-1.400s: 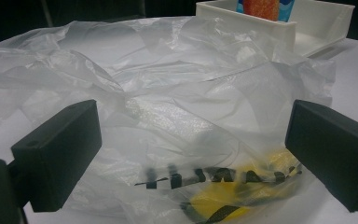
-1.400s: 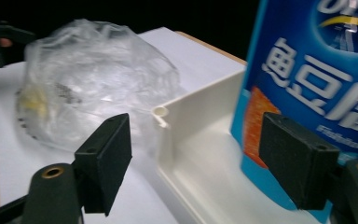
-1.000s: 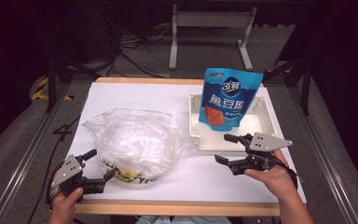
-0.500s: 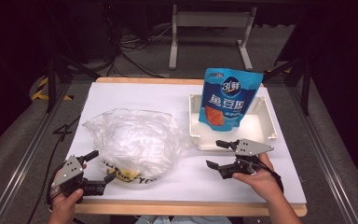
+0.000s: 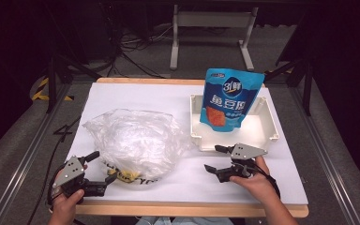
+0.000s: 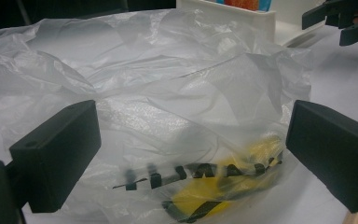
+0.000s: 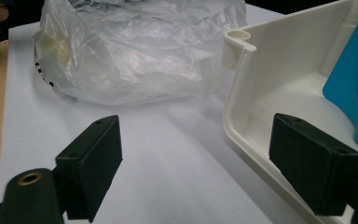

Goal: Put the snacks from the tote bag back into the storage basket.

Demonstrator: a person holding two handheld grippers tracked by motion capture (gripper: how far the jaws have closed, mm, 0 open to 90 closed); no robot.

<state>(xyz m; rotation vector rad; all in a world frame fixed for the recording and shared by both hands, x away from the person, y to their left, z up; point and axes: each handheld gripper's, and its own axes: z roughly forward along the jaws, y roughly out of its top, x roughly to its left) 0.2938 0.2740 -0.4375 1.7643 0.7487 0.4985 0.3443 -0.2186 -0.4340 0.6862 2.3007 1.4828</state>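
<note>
While 2 grippers sit open on the white worktop (image 5: 178,101), it carries 1 crumpled clear plastic bag (image 5: 136,140), 1 white tray (image 5: 267,126) and 1 blue pouch (image 5: 232,98) standing in that tray. From the left gripper (image 5: 101,168) view, blurred black lettering and something yellow show through the bag, unreadable. From the right gripper (image 5: 215,159) view, the pouch is cut off at the edge.
</note>
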